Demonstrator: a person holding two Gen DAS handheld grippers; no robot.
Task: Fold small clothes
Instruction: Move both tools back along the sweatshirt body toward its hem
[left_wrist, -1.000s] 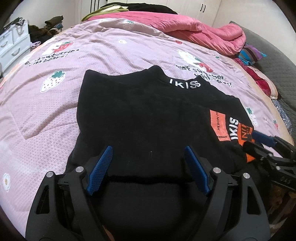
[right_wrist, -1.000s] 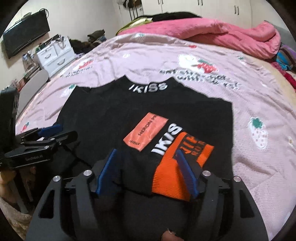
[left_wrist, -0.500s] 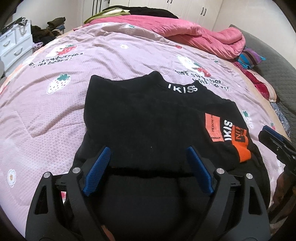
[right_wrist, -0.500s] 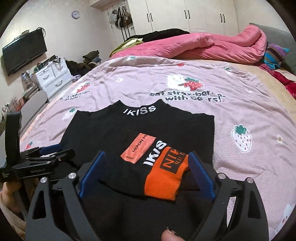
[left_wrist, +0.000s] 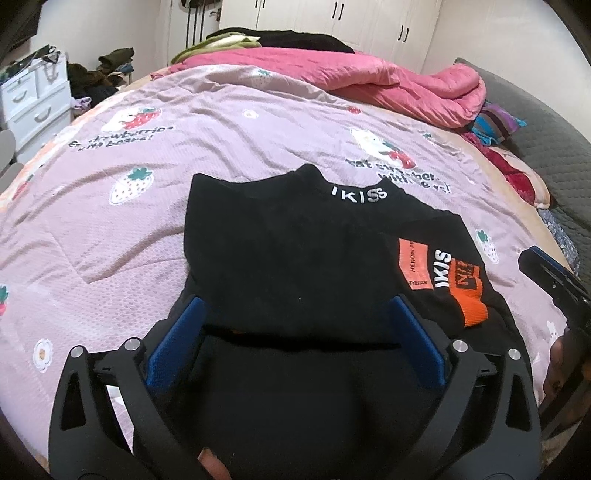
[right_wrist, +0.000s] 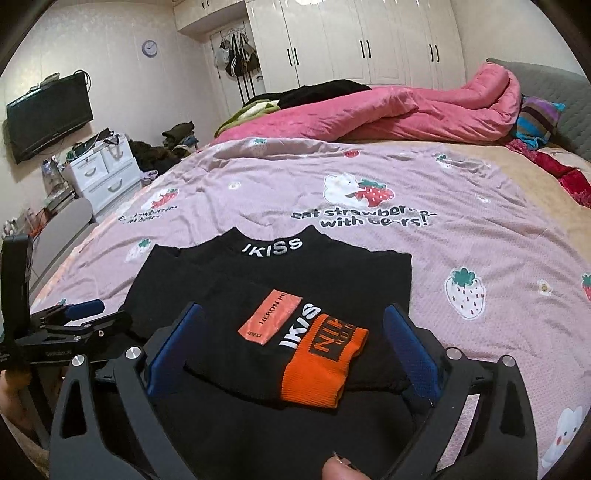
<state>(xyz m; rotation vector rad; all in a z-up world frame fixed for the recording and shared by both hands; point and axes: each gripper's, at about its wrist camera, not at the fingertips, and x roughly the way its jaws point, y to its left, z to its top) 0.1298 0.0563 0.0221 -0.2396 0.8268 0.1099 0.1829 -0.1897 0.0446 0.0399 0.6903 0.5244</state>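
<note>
Lying on a pink strawberry-print bedspread (right_wrist: 480, 229) — black sweater (left_wrist: 288, 258); left claw (left_wrist: 295, 314), right claw (right_wrist: 295, 321) just opened wide, gripping nothing.

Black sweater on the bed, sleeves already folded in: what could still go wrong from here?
1. The sleeve with the orange cuff lies loose on the black sweater; the next fold may slide it out.
2. Both grippers, left and right, have just opened with nothing pinched, so a regrasp could catch only the top layer.
3. The wrinkled bedspread may let the sweater shift.
</note>
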